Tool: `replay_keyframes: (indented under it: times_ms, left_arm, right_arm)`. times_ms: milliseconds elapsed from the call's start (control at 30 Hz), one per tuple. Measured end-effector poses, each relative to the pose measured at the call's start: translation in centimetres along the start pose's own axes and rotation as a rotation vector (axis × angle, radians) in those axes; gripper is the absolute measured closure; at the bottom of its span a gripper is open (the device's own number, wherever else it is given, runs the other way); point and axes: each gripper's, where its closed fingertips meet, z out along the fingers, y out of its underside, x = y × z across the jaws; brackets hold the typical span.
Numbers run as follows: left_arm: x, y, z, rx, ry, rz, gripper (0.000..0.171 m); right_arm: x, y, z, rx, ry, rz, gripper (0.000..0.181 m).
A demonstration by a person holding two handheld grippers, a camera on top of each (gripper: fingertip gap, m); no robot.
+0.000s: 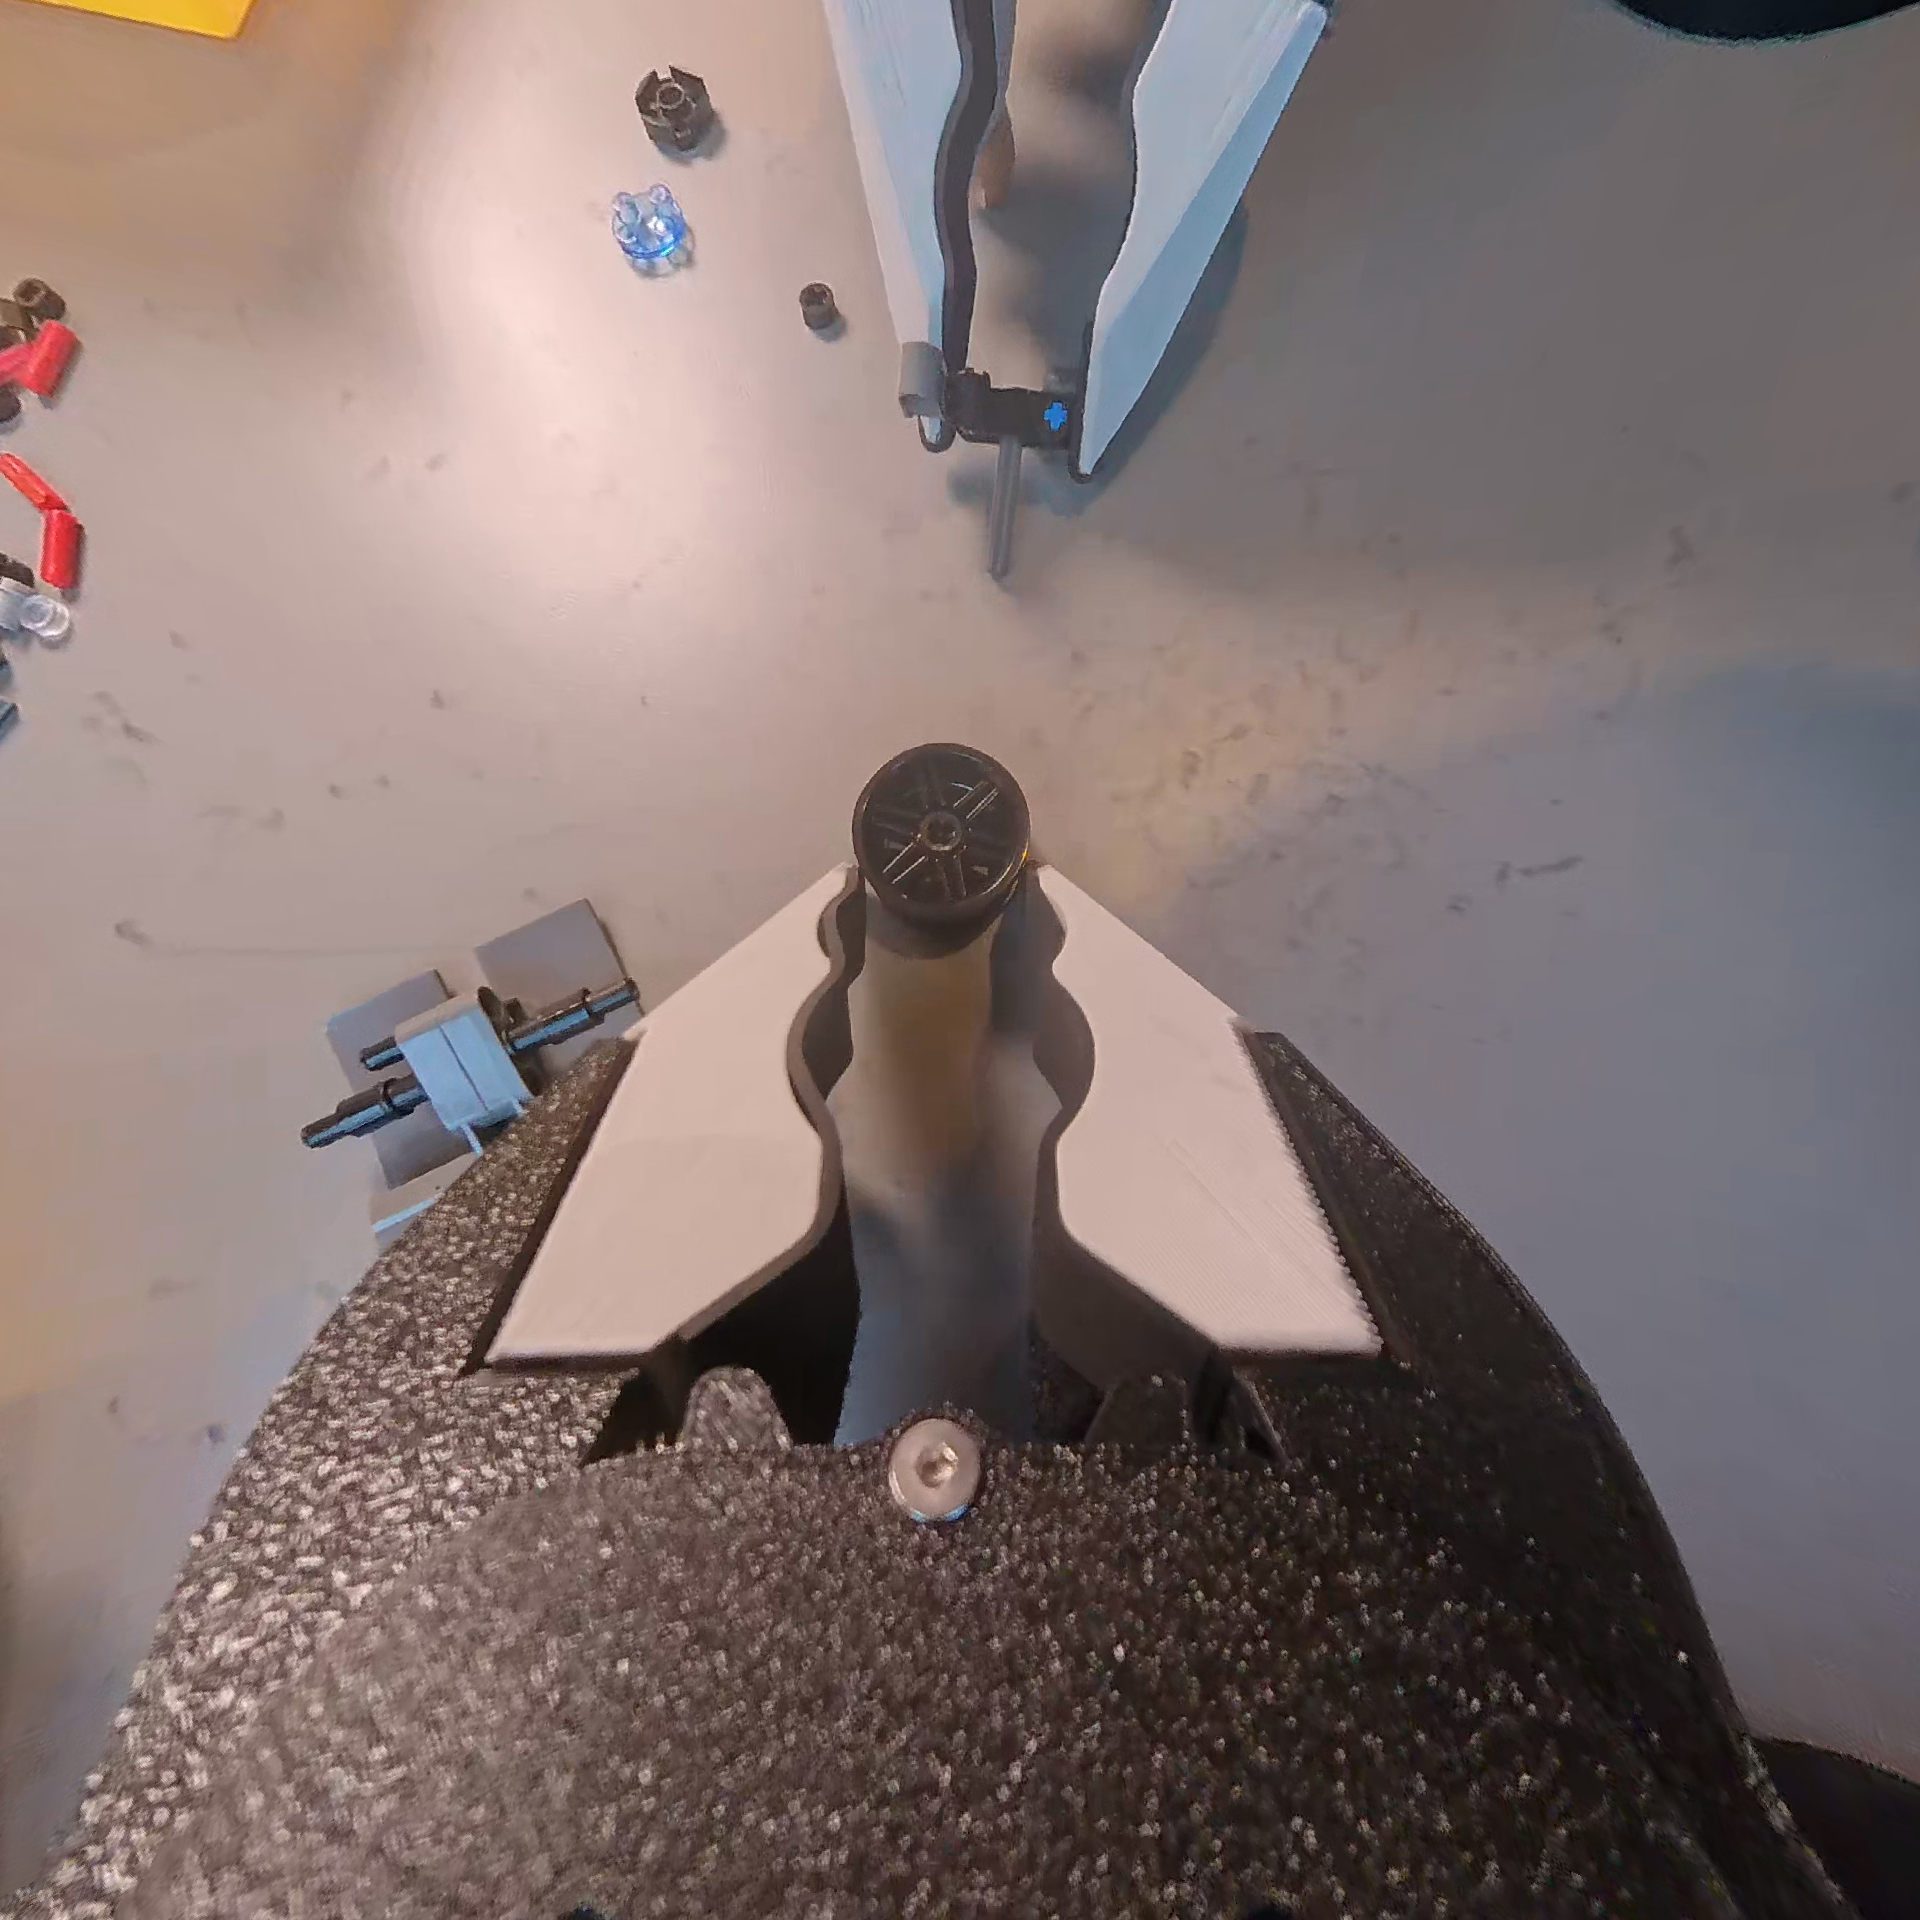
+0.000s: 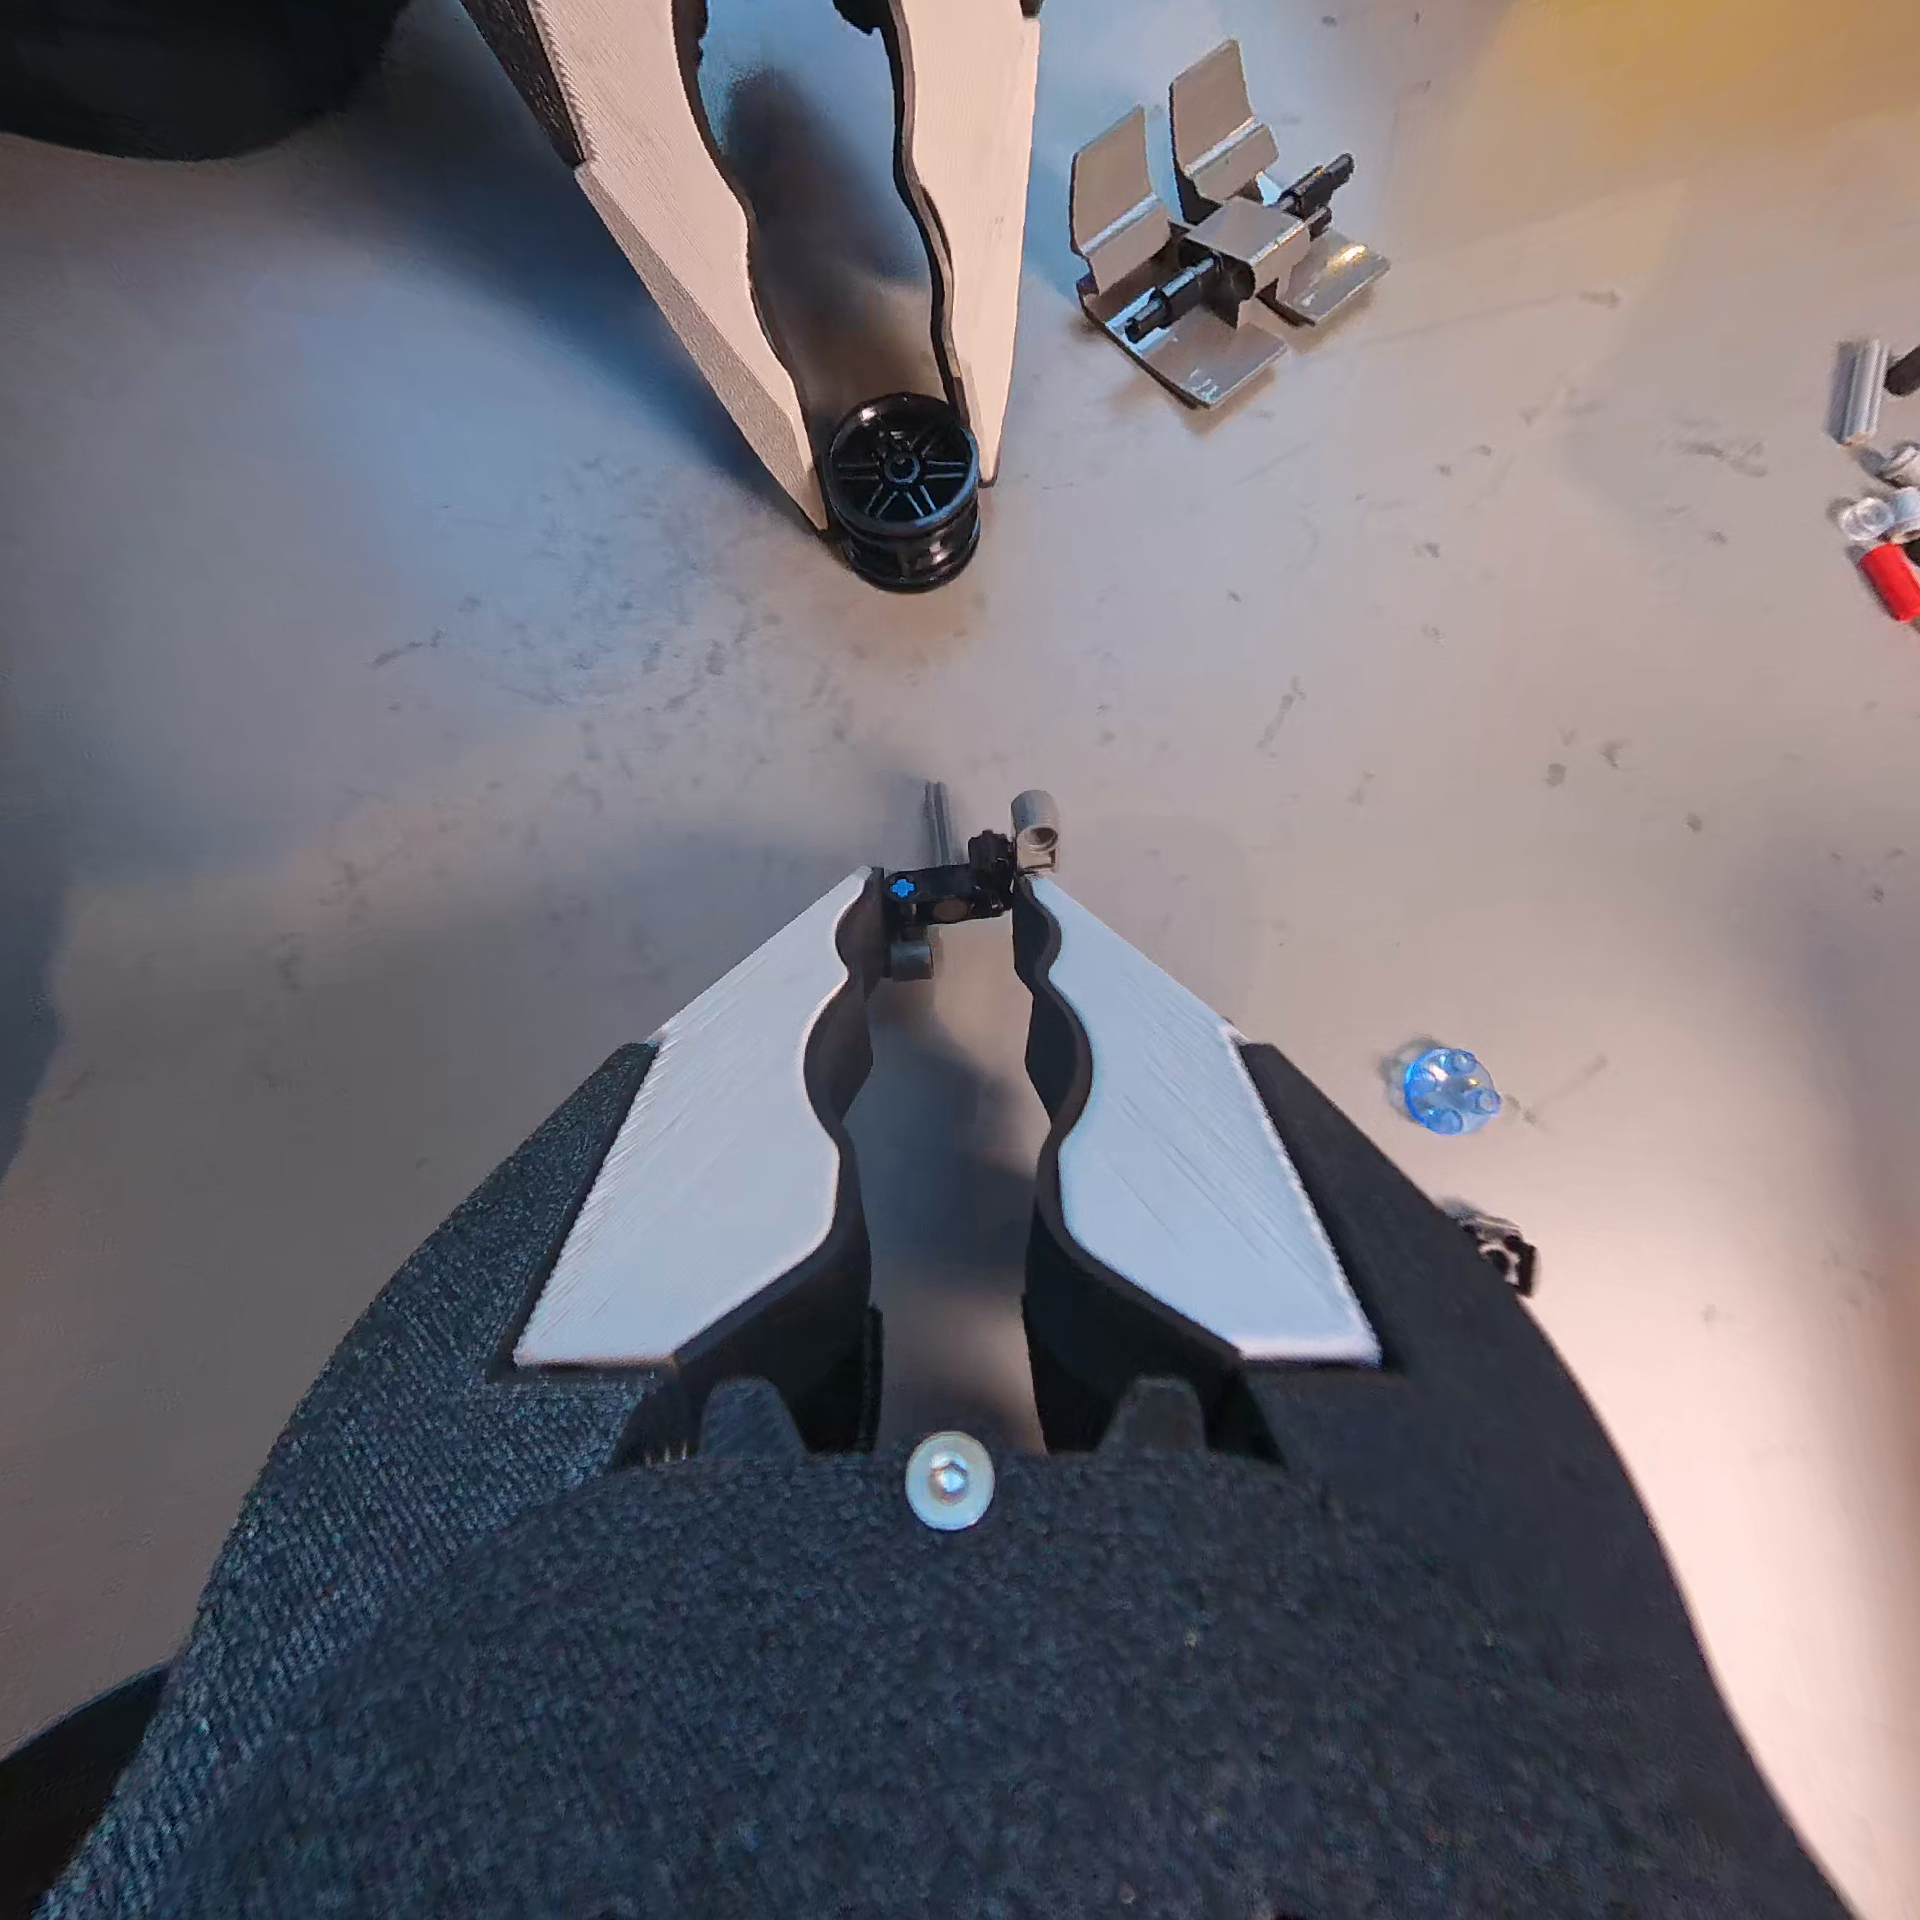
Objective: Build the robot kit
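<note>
The left gripper is closed on a black spoked wheel, pinched at its fingertips, hub face turned back toward the camera. To its left lies a grey plate assembly with black pins. The right gripper, nearly closed, clamps a small black connector assembly crosswise between its tips; a thin grey axle sticks forward from it toward the left gripper. A clear blue round stud piece rests right of its fingers.
</note>
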Motion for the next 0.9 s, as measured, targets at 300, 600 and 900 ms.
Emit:
replay_keyframes:
  times_ms: [300,600,900]
  left_arm:
    - [-0.2,0.8,-0.7,-0.023,-0.008,-0.008,0.142]
    - [-0.6,2.2,-1.9,-0.05,-0.009,-0.034,0.142]
    - [-2.3,2.8,-6.2,0.068,-0.065,-0.137,0.14]
  right_arm:
    - [0.2,0.5,-0.3,-0.029,-0.001,0.039,0.156]
    - [0.3,0.0,-2.2,0.044,-0.046,0.057,0.149]
    - [5.3,2.1,-7.1,0.076,0.15,0.131,0.154]
